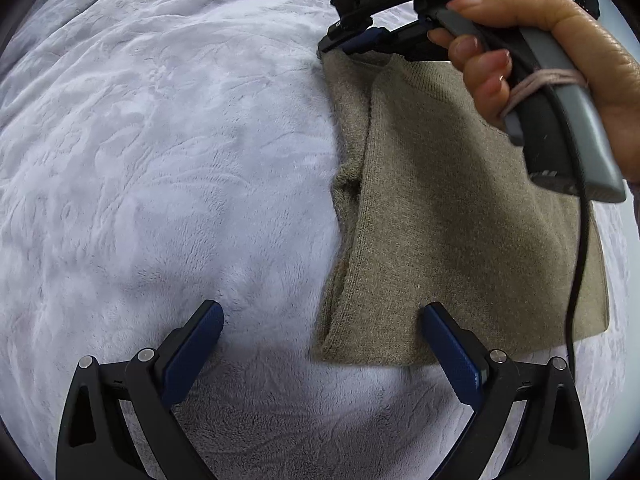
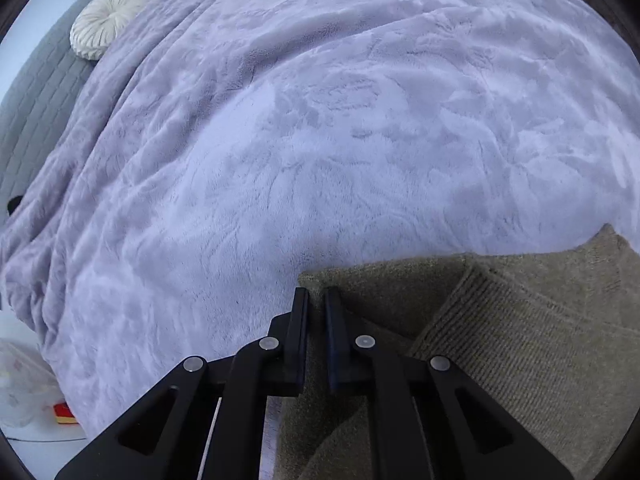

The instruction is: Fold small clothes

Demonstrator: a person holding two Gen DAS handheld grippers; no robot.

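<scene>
A taupe knit garment (image 1: pixel 460 220), folded into a rough rectangle, lies on a lavender plush blanket (image 1: pixel 160 160). My left gripper (image 1: pixel 322 308) is open just above the garment's near left corner; its right finger (image 1: pixel 448 344) is over the knit, its left over the blanket. A hand (image 1: pixel 540 32) holds my right gripper (image 1: pixel 332 44) at the garment's far left corner. In the right wrist view the right gripper (image 2: pixel 316 292) has its fingers nearly together on that corner of the garment (image 2: pixel 540 340), pinching its edge.
The blanket (image 2: pixel 320 140) stretches wide to the left and beyond the garment. A round white cushion (image 2: pixel 106 22) rests on a grey quilted cover (image 2: pixel 36 92) far left. A plastic bag (image 2: pixel 20 380) and a red-yellow item (image 2: pixel 66 414) lie below the bed's edge. A black cable (image 1: pixel 580 260) hangs over the garment.
</scene>
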